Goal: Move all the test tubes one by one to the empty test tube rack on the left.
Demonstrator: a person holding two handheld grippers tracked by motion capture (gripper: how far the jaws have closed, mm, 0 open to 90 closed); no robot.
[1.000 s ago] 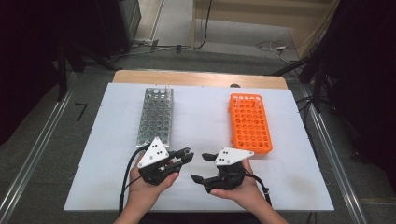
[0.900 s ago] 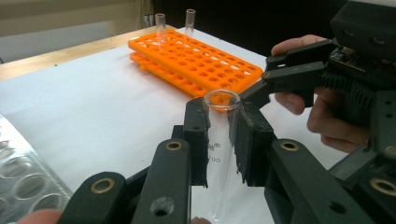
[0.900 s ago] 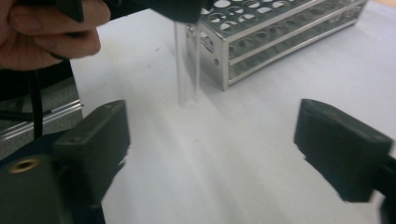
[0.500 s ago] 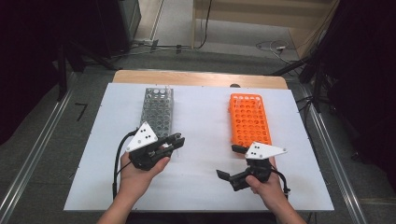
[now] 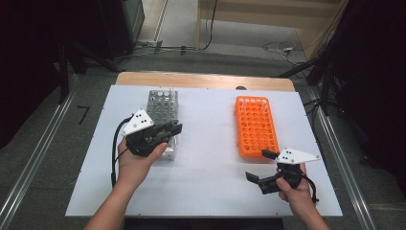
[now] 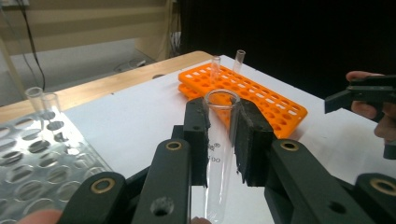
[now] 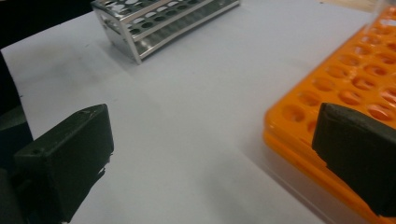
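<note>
High view: white desk [image 5: 210,191]; metal rack [image 5: 163,108] toward the far left corner; orange rack [image 5: 256,125] toward the far right; left tongs [image 5: 168,130] over the metal rack's near end; right tongs [image 5: 261,165] near the desk's near right corner, just off the orange rack's near end, jaws wide, having just been opening, nothing between them.

Left gripper view: left tongs [image 6: 219,140] clamped on a clear glass tube [image 6: 219,154], upright, open mouth uppermost, above the desk between the two racks; two tubes standing in the orange rack [image 6: 261,95]; two in the metal rack [image 6: 32,154].

Right gripper view: right tongs [image 7: 205,158] spread wide and empty; orange rack [image 7: 345,84] by one jaw.
</note>
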